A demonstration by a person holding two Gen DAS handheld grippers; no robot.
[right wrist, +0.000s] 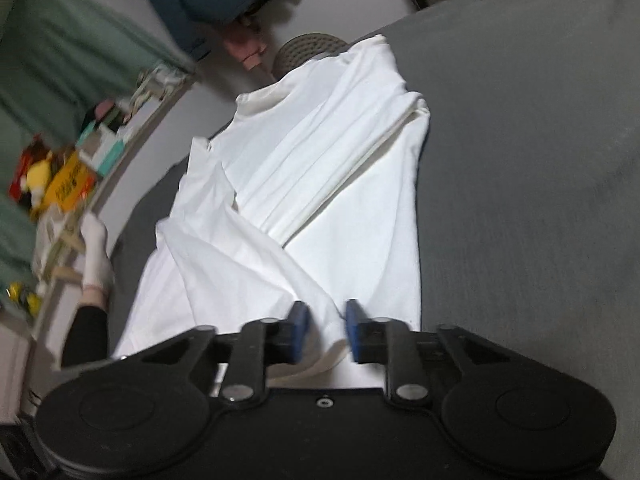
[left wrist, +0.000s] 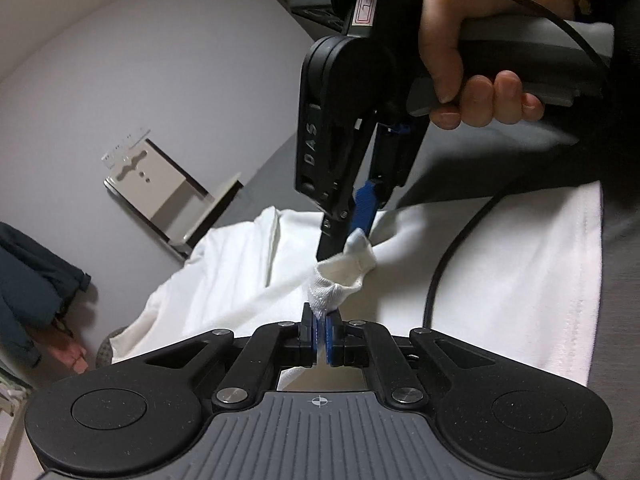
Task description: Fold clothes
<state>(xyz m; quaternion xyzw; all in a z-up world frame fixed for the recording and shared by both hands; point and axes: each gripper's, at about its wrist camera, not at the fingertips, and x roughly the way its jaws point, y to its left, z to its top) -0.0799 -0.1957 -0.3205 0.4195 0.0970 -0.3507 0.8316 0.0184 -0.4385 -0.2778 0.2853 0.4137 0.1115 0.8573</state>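
A white T-shirt lies crumpled on a grey padded surface, collar at the far end. In the left wrist view, my left gripper is shut on a bunched bit of the shirt's fabric, pulled up from the shirt. My right gripper, held by a hand, points down at that same bunch, tips touching it. In its own view my right gripper is open, blue pads apart, with a fold of the shirt's hem between them.
A black cable trails over the shirt. A grey metal stand leans on the wall. A dark blue garment hangs at the left above a bare foot. A shelf with toys and a gloved hand sit at the left.
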